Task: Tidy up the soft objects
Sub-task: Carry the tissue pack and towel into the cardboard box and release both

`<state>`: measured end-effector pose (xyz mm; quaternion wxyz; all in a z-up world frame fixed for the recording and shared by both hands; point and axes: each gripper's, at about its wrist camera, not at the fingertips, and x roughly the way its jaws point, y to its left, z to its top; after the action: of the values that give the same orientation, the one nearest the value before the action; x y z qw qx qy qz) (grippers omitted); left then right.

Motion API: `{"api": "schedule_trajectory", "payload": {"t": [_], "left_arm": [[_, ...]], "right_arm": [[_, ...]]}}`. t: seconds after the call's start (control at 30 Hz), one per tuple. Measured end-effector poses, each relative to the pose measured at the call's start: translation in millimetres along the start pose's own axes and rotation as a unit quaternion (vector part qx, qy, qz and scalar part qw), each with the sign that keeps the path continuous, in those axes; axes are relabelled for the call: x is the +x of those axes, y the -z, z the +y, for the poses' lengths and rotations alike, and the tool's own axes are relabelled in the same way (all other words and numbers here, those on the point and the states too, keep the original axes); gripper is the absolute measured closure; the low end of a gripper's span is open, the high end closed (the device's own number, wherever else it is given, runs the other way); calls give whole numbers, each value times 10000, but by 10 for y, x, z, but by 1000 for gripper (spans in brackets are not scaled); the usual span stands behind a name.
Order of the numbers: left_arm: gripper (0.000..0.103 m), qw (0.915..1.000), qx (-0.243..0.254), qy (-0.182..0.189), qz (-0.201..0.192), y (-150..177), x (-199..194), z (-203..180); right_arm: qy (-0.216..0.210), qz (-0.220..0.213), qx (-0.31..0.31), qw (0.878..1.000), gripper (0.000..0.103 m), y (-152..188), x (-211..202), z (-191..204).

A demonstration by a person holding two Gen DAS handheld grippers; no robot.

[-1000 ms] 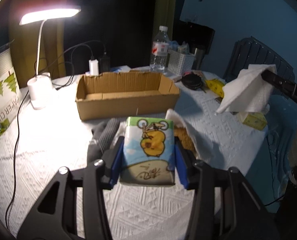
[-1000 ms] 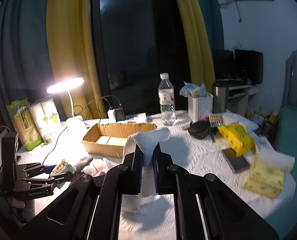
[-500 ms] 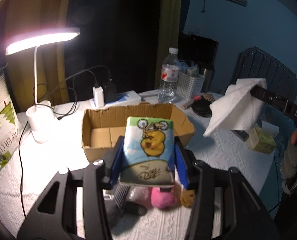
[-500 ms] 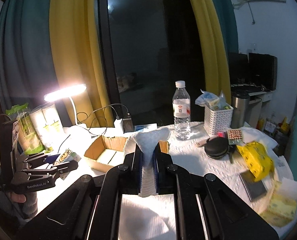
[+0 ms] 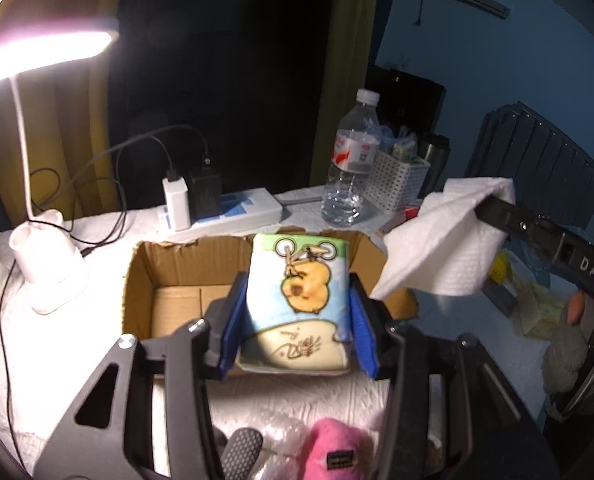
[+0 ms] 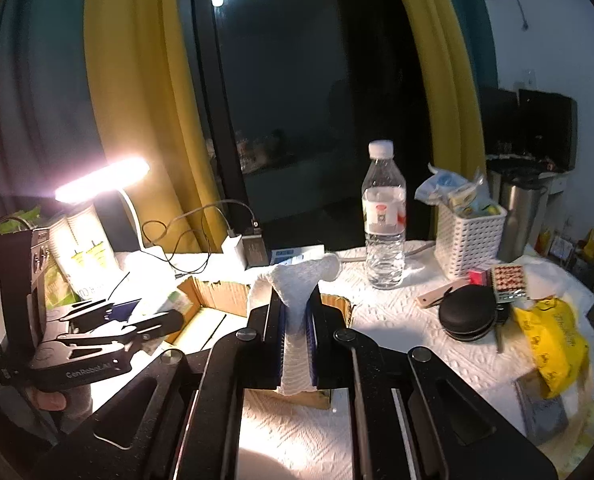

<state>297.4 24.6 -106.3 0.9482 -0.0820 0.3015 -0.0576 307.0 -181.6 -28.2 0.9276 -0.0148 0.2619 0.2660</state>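
My left gripper point(image 5: 297, 316) is shut on a tissue pack point(image 5: 299, 300) printed with a yellow cartoon animal, held above the open cardboard box point(image 5: 145, 280). My right gripper point(image 6: 296, 320) is shut on a white paper towel point(image 6: 293, 284) and holds it over the box's near right corner point(image 6: 213, 300). In the left wrist view the towel point(image 5: 437, 248) hangs from the right gripper at the right. A pink plush toy point(image 5: 337, 448) and a clear plastic bag point(image 5: 285, 440) lie on the table below my left gripper.
A lit desk lamp point(image 5: 45, 264) stands left of the box. Behind it are a power strip with chargers point(image 5: 201, 208), a water bottle point(image 6: 383, 220), a white basket point(image 6: 469, 232). A black round case point(image 6: 469, 312) and yellow packs point(image 6: 553, 336) lie at right.
Both grippers moved forward toward the cardboard box. The tissue pack is now over the box's inside, and the paper towel has come up over its right end. The plush toy dropped to the frame's bottom.
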Motion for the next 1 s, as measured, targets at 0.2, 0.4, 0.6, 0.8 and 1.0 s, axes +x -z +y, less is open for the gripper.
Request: {"api": "schedule_trajectory", "payload": {"t": [0.2, 0.4, 0.6, 0.8, 1.0], "left_arm": [[55, 9996, -70, 19, 280, 38, 419, 12], [55, 9980, -112, 18, 615, 113, 758, 24], [54, 9954, -47, 49, 953, 170, 909, -11], [42, 9960, -72, 3, 888, 148, 806, -34], [29, 9978, -103, -13, 662, 95, 568, -43]], "right_arm": [[-156, 282, 63, 9995, 93, 73, 371, -92], [-299, 678, 179, 9971, 93, 238, 748, -184], [-380, 1280, 280, 9906, 93, 460, 1100, -212], [-340, 1512, 257, 9876, 63, 503, 1152, -192], [-160, 1337, 246, 9906, 49, 416, 923, -177]]}}
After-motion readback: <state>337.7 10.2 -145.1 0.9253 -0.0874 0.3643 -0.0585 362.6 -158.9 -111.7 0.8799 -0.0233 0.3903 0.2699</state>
